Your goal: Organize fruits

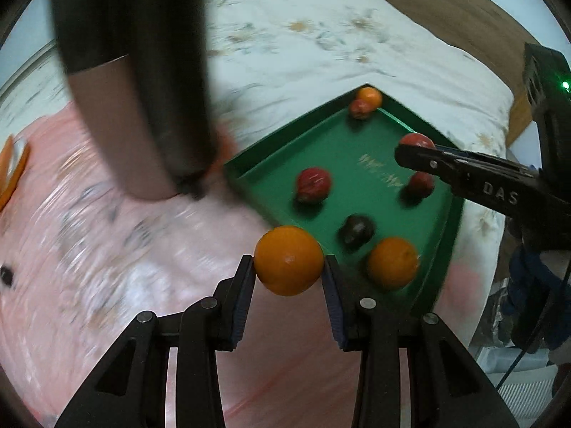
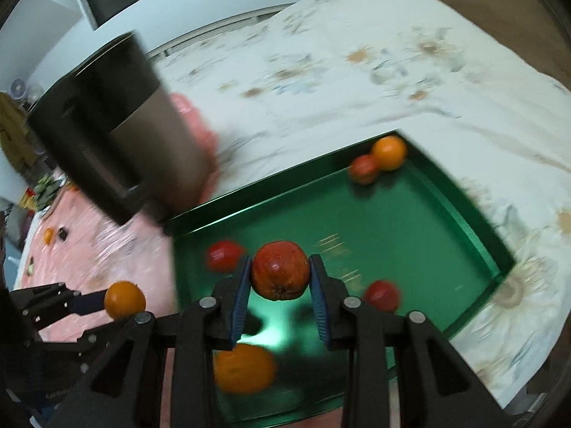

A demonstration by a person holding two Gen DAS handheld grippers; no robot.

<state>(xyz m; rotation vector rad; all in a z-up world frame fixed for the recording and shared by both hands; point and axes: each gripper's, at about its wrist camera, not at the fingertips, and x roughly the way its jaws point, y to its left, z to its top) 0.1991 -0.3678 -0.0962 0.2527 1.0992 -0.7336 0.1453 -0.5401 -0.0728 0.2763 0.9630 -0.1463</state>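
My left gripper (image 1: 289,267) is shut on an orange (image 1: 288,259), held above pink bedding just left of a green tray (image 1: 357,157). It also shows in the right wrist view (image 2: 125,300). My right gripper (image 2: 279,273) is shut on a red apple (image 2: 280,270) above the tray (image 2: 410,210); in the left wrist view its fingers (image 1: 421,158) cover part of that apple (image 1: 415,140). In the tray lie red apples (image 1: 313,183) (image 1: 421,183), a dark fruit (image 1: 357,229), an orange (image 1: 392,262), and an apple and orange in the far corner (image 1: 365,101).
A person's bare leg in dark shorts (image 1: 142,107) stands on the bed left of the tray. The tray rests on a white floral quilt (image 1: 303,35) beside pink bedding (image 1: 107,232). An orange object (image 1: 12,171) lies at the far left.
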